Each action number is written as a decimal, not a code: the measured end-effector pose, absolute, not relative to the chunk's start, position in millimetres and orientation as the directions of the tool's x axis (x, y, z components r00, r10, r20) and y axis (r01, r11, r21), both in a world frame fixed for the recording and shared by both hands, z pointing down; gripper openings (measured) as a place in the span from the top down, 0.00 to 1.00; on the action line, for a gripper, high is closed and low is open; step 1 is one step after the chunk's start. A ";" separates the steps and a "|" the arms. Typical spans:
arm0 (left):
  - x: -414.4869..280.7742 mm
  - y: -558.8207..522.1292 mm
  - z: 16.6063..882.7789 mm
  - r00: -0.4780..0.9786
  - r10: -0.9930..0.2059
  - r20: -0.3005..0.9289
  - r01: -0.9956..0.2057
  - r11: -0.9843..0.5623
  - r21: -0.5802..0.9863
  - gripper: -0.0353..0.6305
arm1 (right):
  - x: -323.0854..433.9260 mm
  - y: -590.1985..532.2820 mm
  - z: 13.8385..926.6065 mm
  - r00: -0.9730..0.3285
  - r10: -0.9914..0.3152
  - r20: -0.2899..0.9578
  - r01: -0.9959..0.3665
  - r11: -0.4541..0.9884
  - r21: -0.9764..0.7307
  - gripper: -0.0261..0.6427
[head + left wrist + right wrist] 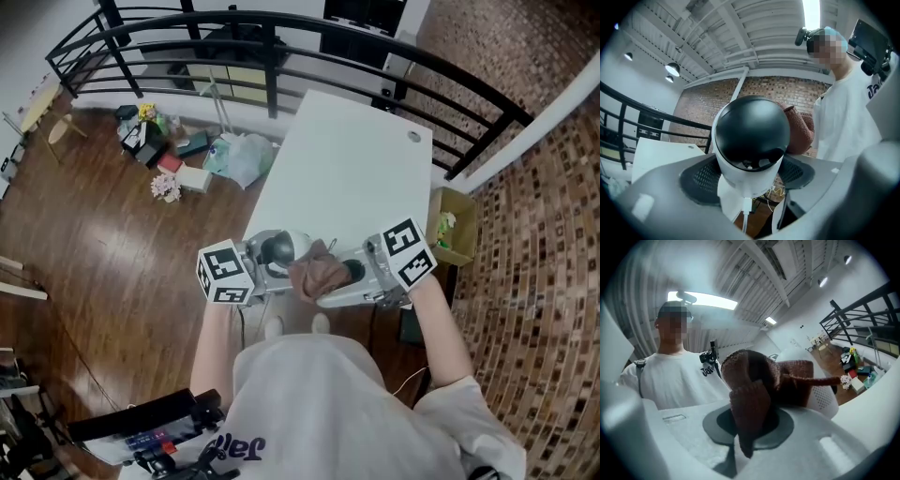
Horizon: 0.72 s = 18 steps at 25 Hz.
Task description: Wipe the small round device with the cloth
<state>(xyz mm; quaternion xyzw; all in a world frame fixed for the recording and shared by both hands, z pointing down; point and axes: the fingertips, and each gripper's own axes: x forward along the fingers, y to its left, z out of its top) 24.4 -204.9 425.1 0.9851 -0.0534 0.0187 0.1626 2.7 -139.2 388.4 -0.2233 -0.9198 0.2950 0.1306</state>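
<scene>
- Head view: the left gripper (265,266) and the right gripper (343,281) are held about level in front of the person's chest. Their jaws point toward each other over the near edge of the white counter (356,159).
- Head view: the small round device (278,247) sits at the tip of the left gripper, raised clear of the counter. The brown cloth (317,270) sits at the tip of the right gripper and touches the device on the side facing that gripper.
- Left gripper view: the device fills the gap between the jaws. Its white body is seated between the two dark pads (697,180), and its black dome stands above them, facing the camera. The jaws stand wide apart and are clamped on the device body.
- Left gripper view: a white cable (746,213) leaves the underside of the device and hangs down between the jaws. The cloth lies against the far right side of the dome.
- Right gripper view: the jaws are clenched on the cloth. One fold hangs down over the dark pad surfaces, and the rest is bunched above the jaws.
- Right gripper view: the device lies beyond the jaw tips and is mostly covered by the cloth. Only part of its white perforated shell shows to the right of the cloth, which touches it.
</scene>
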 end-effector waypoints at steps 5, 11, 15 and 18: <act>26.3 -186.4 417.0 1.000 -0.001 0.009 -0.004 -0.950 0.313 0.36 | 33.6 -184.9 374.6 -0.947 0.321 -0.019 0.265 0.745 -0.612 0.92; 33.5 -162.3 388.9 0.986 0.136 -0.098 0.158 -0.946 0.282 0.36 | 37.9 -227.4 398.8 -0.982 0.187 0.030 0.116 0.717 -0.687 0.92; 31.2 -171.3 392.4 0.993 0.091 -0.082 0.111 -0.950 0.292 0.36 | 35.1 -213.5 384.4 -0.971 0.231 -0.067 0.210 0.679 -0.703 0.92; 24.2 -189.0 399.7 0.998 0.000 -0.065 0.020 -0.950 0.313 0.36 | 28.0 -191.3 371.1 -0.953 0.295 -0.070 0.264 0.696 -0.668 0.92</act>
